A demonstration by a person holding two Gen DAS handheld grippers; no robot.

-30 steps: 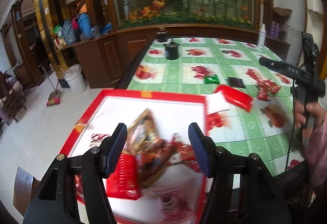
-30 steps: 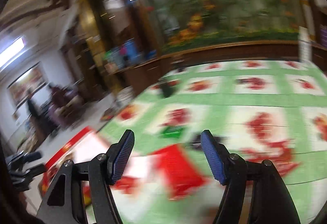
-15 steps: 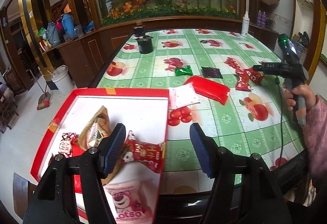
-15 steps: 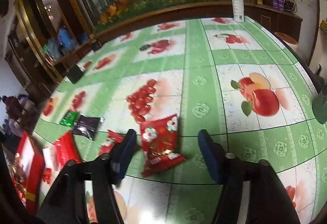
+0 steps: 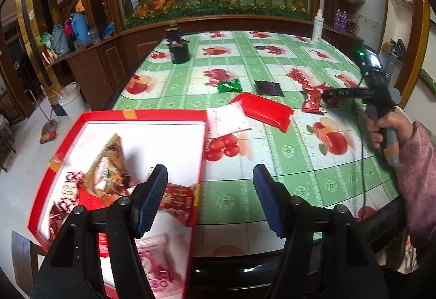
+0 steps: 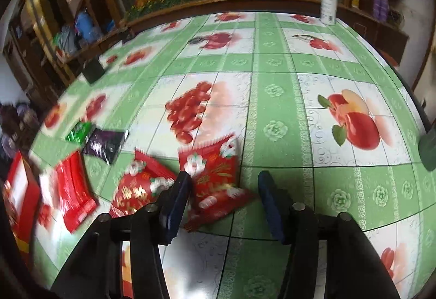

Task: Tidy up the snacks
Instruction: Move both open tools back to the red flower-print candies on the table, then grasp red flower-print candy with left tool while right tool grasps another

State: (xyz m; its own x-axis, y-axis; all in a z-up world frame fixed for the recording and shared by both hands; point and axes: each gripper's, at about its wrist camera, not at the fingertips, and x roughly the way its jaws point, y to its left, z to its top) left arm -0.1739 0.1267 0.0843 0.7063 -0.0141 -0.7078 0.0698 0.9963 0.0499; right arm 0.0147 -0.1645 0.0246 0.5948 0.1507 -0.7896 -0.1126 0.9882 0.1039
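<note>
Closing on the red flower-printed foil snack packet (image 6: 215,179), your right gripper (image 6: 222,200) has narrowed but remains spread, pads untouching. Centre it; neighbour packet (image 6: 139,190) crowds at 9 o'clock on the bench (image 6: 272,67).

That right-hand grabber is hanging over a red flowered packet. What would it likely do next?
Probably finish closing. The right gripper has just been narrowing its jaws around the red flowered packet, which lies flat on the table between them, not yet pinched.
</note>
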